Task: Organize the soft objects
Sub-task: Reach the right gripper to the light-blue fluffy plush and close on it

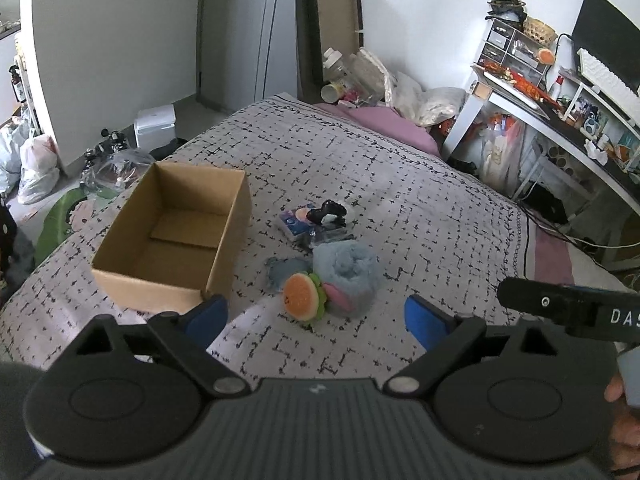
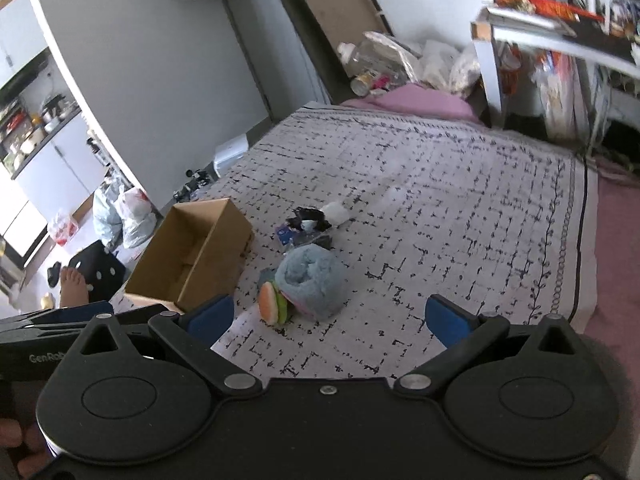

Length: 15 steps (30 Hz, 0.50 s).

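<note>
An open, empty cardboard box [image 1: 172, 236] [image 2: 192, 256] stands on the bed's left side. To its right lies a pile: a rolled blue fluffy towel [image 1: 346, 270] [image 2: 312, 280], a burger-shaped plush [image 1: 300, 296] [image 2: 270, 302], a small blue packet [image 1: 292, 224] [image 2: 285, 235] and a black-and-white soft item [image 1: 330, 214] [image 2: 312, 216]. My left gripper [image 1: 316, 316] is open and empty, held above the bed just short of the burger plush. My right gripper [image 2: 328, 318] is open and empty, near the towel's right side.
The patterned grey bedspread [image 1: 400, 184] covers the bed; pink sheet [image 2: 616, 240] shows at the right. A cluttered white desk [image 1: 560, 112] stands at the right, bags and bottles [image 1: 352, 76] at the bed's far end, and plastic bags [image 2: 128, 212] on the floor at left.
</note>
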Each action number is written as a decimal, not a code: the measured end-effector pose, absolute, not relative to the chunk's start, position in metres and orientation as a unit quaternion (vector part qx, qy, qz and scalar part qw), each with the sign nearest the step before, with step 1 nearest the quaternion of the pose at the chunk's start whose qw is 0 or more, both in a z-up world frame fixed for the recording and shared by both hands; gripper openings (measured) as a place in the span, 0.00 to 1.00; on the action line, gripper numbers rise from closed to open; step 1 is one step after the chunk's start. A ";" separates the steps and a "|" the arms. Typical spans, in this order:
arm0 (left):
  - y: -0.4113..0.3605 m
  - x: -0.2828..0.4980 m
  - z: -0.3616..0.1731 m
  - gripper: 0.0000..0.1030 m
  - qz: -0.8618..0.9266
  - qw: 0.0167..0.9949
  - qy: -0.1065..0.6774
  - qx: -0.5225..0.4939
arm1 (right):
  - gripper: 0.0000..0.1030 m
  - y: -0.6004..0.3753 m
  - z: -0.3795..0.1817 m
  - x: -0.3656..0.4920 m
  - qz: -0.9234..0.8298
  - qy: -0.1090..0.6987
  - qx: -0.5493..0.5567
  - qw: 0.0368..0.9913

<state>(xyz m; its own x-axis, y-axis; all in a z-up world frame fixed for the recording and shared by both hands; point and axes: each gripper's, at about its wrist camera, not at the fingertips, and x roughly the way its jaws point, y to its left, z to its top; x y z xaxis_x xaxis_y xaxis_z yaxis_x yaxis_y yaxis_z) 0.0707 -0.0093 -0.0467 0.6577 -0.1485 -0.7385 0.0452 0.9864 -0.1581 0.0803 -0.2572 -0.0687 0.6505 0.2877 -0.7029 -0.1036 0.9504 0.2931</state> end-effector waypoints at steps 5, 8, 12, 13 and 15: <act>-0.009 0.088 -0.058 0.84 -0.059 0.904 0.416 -0.071 | 1.00 -0.263 -0.085 0.094 0.107 0.404 0.142 0.897; -0.011 0.098 -0.066 0.80 -0.068 0.898 0.427 -0.079 | 0.99 -0.266 -0.093 0.103 0.113 0.406 0.160 0.893; -0.012 0.110 -0.073 0.71 -0.067 0.895 0.434 -0.079 | 0.96 -0.272 -0.100 0.112 0.117 0.406 0.182 0.888; -0.012 0.114 -0.074 0.69 -0.069 0.894 0.437 -0.078 | 0.95 -0.272 -0.102 0.115 0.117 0.406 0.187 0.887; -0.012 0.119 -0.076 0.67 -0.070 0.892 0.439 -0.078 | 0.92 -0.274 -0.106 0.120 0.119 0.406 0.198 0.884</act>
